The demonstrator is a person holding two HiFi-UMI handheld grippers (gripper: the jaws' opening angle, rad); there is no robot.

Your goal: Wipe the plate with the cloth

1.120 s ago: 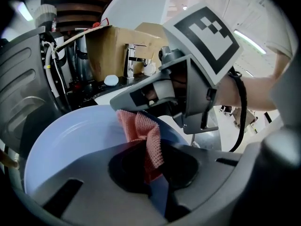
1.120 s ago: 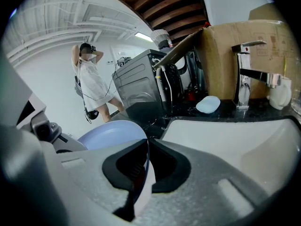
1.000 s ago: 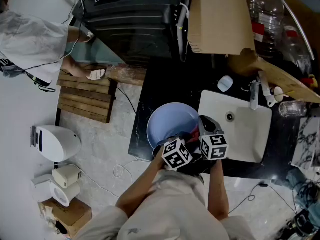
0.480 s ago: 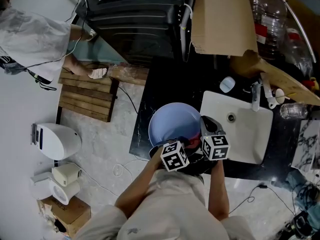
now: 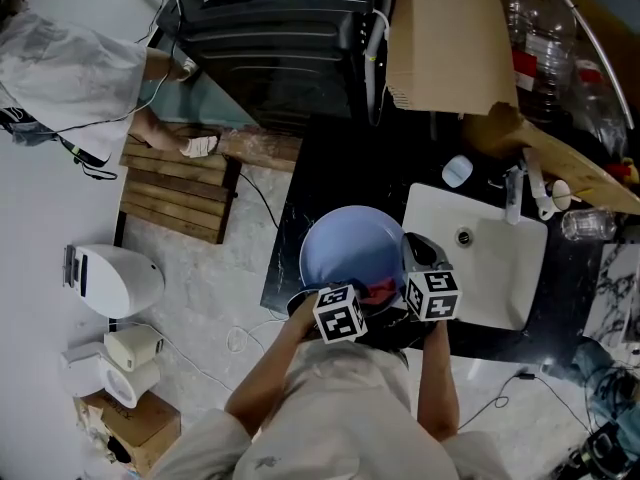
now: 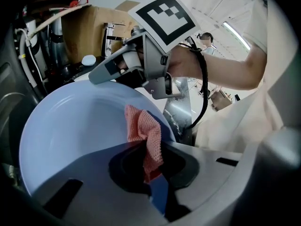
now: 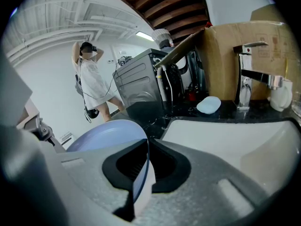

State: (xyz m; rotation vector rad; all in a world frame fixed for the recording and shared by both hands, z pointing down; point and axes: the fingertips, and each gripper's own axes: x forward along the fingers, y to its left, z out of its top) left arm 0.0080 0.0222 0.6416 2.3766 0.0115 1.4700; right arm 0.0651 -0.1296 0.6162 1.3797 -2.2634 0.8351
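Observation:
A pale blue plate [image 5: 348, 246] is held tilted over the black counter, left of the sink. My right gripper [image 5: 412, 264] is shut on its right rim; in the right gripper view the rim [image 7: 140, 173] runs straight between the jaws of the right gripper [image 7: 141, 166]. My left gripper [image 5: 352, 298] is shut on a reddish-pink cloth [image 5: 380, 290]. In the left gripper view the cloth [image 6: 145, 134] hangs from the left gripper [image 6: 153, 166] and lies against the plate [image 6: 70, 135] face near its right edge. The right gripper [image 6: 141, 65] shows beyond the plate there.
A white sink [image 5: 490, 268] with a faucet [image 5: 512, 193] lies right of the plate, a pale soap bar [image 5: 456, 170] behind it. A cardboard box [image 5: 445, 33] and a dark appliance [image 5: 270, 38] stand at the back. Another person [image 5: 70, 78] stands far left by a wooden pallet [image 5: 170, 193].
My left gripper has slid a little to the left along the plate's near edge, dragging the cloth with it. The right gripper and plate have hardly moved.

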